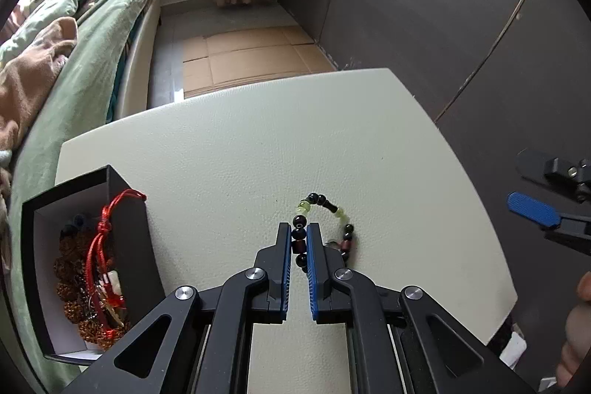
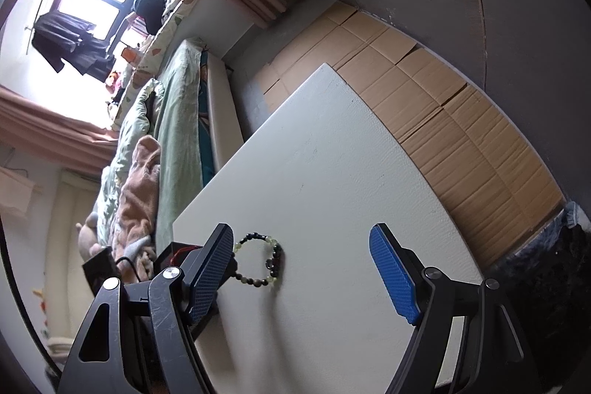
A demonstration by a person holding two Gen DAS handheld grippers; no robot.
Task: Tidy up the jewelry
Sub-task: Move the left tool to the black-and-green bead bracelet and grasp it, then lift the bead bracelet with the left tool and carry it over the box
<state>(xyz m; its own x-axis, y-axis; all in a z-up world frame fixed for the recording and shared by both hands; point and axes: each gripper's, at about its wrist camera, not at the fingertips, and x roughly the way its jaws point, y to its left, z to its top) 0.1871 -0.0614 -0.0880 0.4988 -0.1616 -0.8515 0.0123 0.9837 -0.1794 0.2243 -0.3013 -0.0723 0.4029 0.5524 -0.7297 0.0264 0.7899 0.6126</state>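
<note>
The left tool (image 1: pixel 298 239) is clamped on the bead bracelet (image 1: pixel 327 228) lying on the table (image 1: pixel 258 135), the open jewelry box (image 1: pixel 85 261) at nine o'clock, while the right tool (image 2: pixel 303 268) hangs open.

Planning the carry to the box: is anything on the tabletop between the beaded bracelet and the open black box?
Nothing visible. The left gripper is shut on the beaded bracelet, and only bare white tabletop lies between it and the open black box.

The black open box (image 1: pixel 125 246) is cut off at the bottom; its brown bumpy beads (image 1: pixel 70 283) are partly hidden.
</note>
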